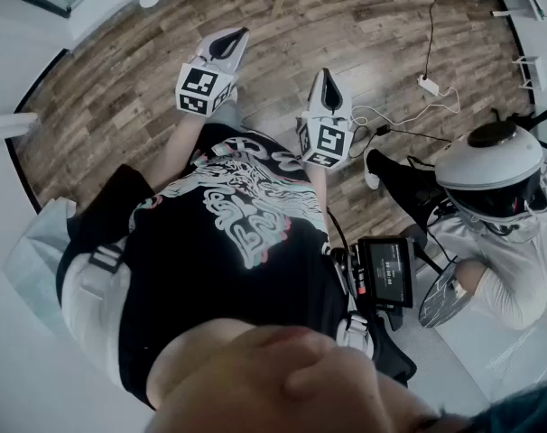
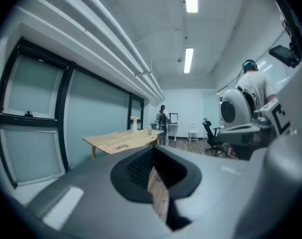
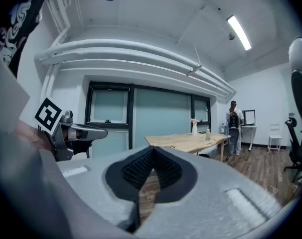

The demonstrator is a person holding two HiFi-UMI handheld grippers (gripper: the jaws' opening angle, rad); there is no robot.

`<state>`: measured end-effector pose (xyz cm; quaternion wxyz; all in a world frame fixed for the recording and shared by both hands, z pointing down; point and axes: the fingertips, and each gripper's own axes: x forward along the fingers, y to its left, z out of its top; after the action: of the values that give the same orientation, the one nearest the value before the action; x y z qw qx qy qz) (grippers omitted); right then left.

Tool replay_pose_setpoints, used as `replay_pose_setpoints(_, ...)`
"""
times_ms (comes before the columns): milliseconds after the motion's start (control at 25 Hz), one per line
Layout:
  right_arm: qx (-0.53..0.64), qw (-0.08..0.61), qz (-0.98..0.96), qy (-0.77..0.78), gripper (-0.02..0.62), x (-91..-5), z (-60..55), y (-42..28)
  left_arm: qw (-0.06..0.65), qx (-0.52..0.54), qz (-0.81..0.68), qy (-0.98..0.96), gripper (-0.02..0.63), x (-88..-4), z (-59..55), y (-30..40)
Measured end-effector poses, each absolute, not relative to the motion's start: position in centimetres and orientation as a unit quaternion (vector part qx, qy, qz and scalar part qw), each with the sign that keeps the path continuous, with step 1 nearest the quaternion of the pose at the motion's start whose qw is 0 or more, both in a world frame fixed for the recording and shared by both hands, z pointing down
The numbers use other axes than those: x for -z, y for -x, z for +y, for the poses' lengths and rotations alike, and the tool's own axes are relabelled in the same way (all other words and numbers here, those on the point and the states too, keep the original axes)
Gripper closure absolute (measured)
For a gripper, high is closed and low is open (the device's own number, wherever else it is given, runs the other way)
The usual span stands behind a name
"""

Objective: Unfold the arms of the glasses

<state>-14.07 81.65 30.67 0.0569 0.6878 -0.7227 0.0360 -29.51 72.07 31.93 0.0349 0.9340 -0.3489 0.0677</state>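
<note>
Holding both grippers well short of wooden table [image 2: 106, 140]. Left gripper [image 2: 153, 151] jaws pressed together, empty; right gripper [image 3: 153, 149] likewise. Glasses [image 2: 122, 147] probably small dark shape on table, too small to confirm. Likely light, fragile, hinges stiff: steady front frame, pull arm near tip.

Both arms reach forward from the chest, and the 2 grippers sit in the upper middle of the head view, pointing away and nearly level. The left gripper [image 1: 236, 36] is left of centre, its jaws pressed together with nothing between them. The right gripper [image 1: 324, 78] is near it, to the right and lower, its jaws also together and empty. The left forearm [image 1: 176, 152] is bare.
</note>
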Motion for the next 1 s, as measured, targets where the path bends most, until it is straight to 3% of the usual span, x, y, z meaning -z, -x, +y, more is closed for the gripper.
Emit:
replay_pose_setpoints(480, -0.036, 0.058, -0.728, -0.683, 0.597, -31.4, 82.2, 13.8, 0.024, -0.066, -0.356, -0.932, 0.617, -32.0, 73.0, 29.2)
replay_pose_setpoints(1000, -0.039, 0.056, -0.726, -0.684, 0.597, -32.0, 76.4, 11.0, 0.027, -0.063, -0.367, -0.928, 0.618, -32.6, 66.4, 27.4)
